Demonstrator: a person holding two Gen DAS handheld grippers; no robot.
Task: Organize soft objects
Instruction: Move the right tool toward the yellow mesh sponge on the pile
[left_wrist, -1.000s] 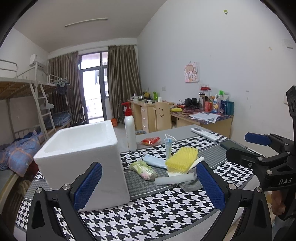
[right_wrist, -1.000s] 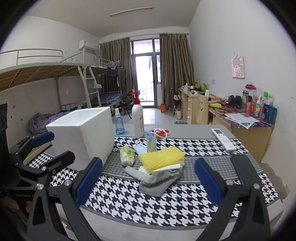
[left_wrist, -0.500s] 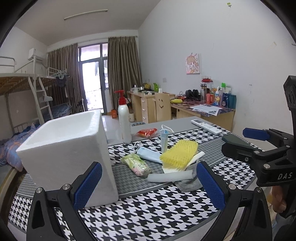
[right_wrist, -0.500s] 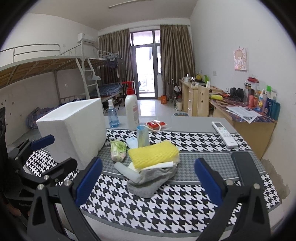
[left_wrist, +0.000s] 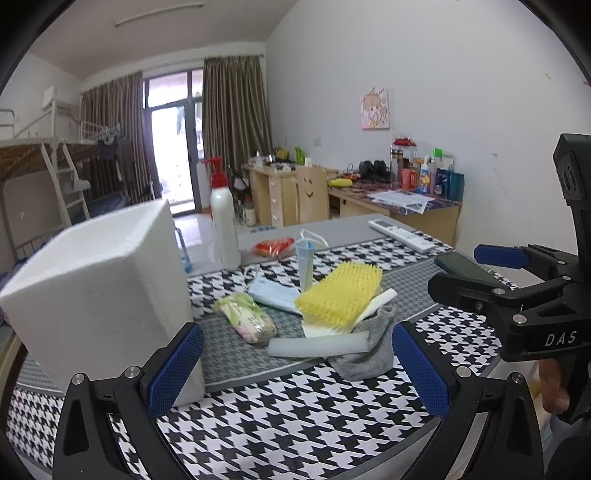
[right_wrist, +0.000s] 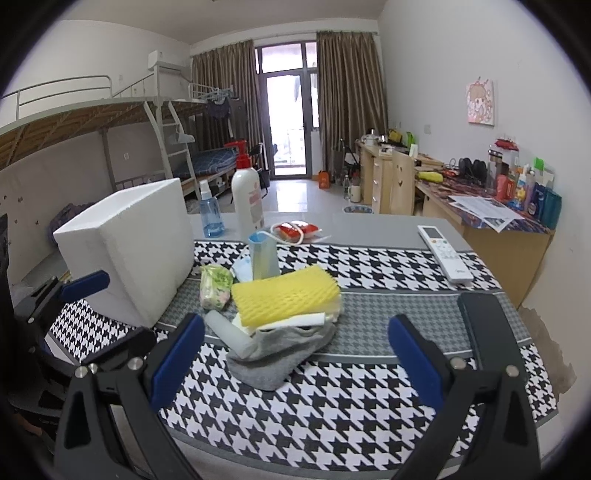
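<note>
Holding both grippers wide open and empty, you are hovering over the near edge of the table (right_wrist: 369, 406). The soft pile is sitting straight ahead, next to the white foam box (left_wrist: 99, 288). The gray sock (right_wrist: 277, 354) is lying nearest, right in front of your right gripper (right_wrist: 295, 354). The yellow foam net (right_wrist: 284, 295) is resting on top, its long side running left to right. Your left gripper (left_wrist: 295, 362) is pointing at the white foam roll (left_wrist: 317, 345).

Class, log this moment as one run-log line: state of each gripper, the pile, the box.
left gripper: open, empty | right gripper: open, empty | soft pile: untouched on table | foam box: left of pile
</note>
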